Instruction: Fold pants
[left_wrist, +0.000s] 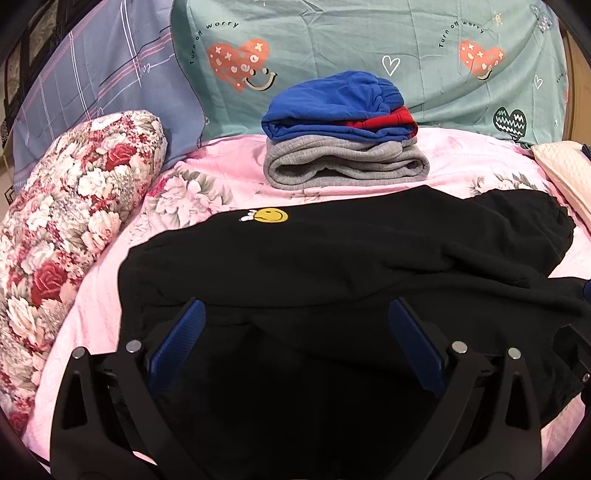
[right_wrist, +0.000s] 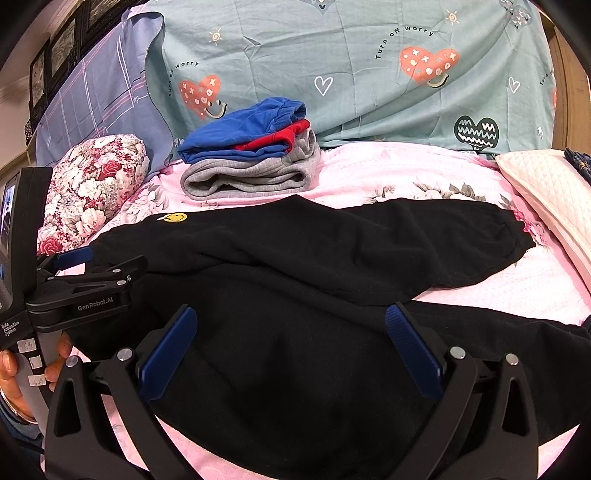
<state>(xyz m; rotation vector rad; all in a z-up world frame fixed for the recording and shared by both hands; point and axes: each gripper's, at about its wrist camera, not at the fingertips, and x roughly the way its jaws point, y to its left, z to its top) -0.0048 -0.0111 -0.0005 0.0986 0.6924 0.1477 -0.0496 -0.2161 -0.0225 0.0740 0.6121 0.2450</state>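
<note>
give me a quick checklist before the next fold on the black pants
1. Left gripper open over the black pants: ok.
2. Right gripper open, nothing between its fingers: ok.
3. Pants lying flat: not ok, the legs are creased and overlap.
4. Folded stack apart from the pants: ok.
5. Floral pillow off the pants: ok.
6. Near edge of the pants: cannot tell, hidden by the grippers.

The left gripper (left_wrist: 293, 314) hangs over the black pants (left_wrist: 332, 266) with its two blue fingers (left_wrist: 177, 343) wide apart and nothing between them. Just past the fingertips, a little left, a yellow smiley patch (left_wrist: 272, 215) sits on the pants. Farther ahead is a folded stack (left_wrist: 341, 136): blue on top, red peeking out, gray at the bottom, on the pink floral bedsheet (left_wrist: 461, 162).
</note>
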